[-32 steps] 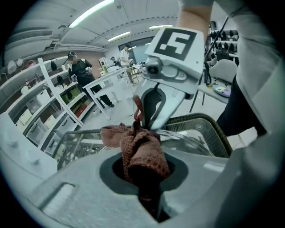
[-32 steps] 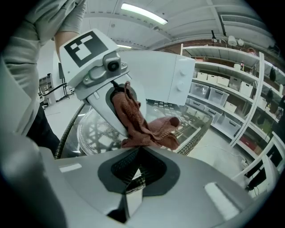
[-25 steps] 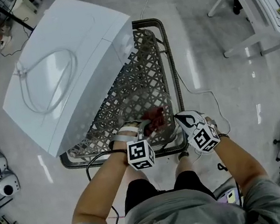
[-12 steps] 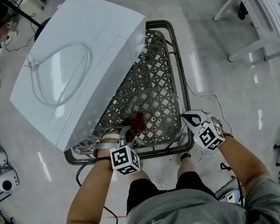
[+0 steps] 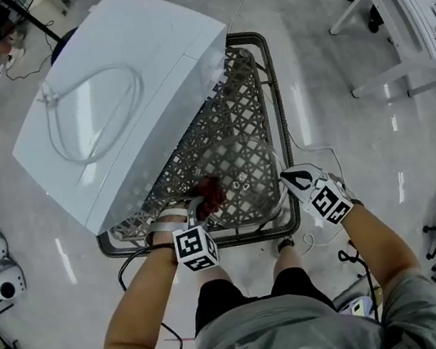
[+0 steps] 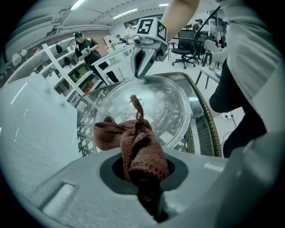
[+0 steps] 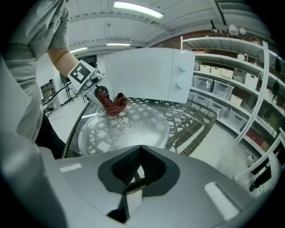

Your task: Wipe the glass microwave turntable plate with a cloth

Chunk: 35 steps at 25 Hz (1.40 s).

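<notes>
The clear glass turntable plate (image 5: 243, 175) lies over the lattice table top near its front edge. My left gripper (image 5: 199, 207) is shut on a bunched reddish-brown cloth (image 5: 208, 192), which rests on the plate's left part. In the left gripper view the cloth (image 6: 136, 147) fills the jaws of the left gripper (image 6: 142, 176), with the plate (image 6: 167, 104) just beyond. My right gripper (image 5: 302, 183) is at the plate's right rim, and its jaws look shut on that edge. The right gripper view shows the plate (image 7: 129, 129) stretching from my right gripper (image 7: 133, 176) to the cloth (image 7: 113, 103).
A white microwave (image 5: 114, 96) with a cable looped on top stands on the table's (image 5: 253, 47) far left. A white bench (image 5: 413, 4) is on the right. Storage shelves (image 7: 222, 98) line one wall. A person (image 6: 87, 44) stands far off.
My left gripper has carried the cloth leftward across the plate, away from the right gripper. The two grippers were nearly touching before. The right gripper stays at the rim.
</notes>
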Motion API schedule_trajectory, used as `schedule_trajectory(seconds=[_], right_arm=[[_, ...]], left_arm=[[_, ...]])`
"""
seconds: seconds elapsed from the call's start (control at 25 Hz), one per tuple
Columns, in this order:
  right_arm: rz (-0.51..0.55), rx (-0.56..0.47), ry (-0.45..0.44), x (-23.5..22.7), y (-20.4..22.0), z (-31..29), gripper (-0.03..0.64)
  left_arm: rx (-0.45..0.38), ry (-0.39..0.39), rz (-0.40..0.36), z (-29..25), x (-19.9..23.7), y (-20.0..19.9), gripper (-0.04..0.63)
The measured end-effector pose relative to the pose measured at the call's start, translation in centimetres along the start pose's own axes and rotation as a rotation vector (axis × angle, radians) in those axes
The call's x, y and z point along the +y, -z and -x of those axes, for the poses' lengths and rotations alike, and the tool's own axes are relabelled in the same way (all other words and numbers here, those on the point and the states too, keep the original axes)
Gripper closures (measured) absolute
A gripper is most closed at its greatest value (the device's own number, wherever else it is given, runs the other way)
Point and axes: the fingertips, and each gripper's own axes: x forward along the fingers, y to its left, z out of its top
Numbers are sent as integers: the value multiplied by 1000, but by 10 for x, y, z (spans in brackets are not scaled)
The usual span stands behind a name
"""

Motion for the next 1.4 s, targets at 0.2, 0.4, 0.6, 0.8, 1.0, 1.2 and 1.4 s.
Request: schedule_trajectory(seconds=[0.2,0.4,0.6,0.8,1.0,1.2,1.4], right_arm=[[2,21,5,4,11,-6,609],[-12,2,6,8,10,-9,609],[-25,-13,12,7,11,-9,609],[-28,-13,-2,8,11,-10,611],[-18,-29,10,6,9,-9,611],[4,-39,17,8,9,-9,611],[19,-40,23,8,9,-8,610]], left_arm=[[4,-41,-12,7,10,-6,543],[-20,-58,-62,13,12,-34,541],[-247,16,-177,12,-28,-148,541],[-272,46,-295,-20,-63,-208,541],[-287,80,-194,-39,-59,-215,541],[-291,135,-92,-34,-61,-191,543],[-233,152,-63,-21,-61,-148,541]])
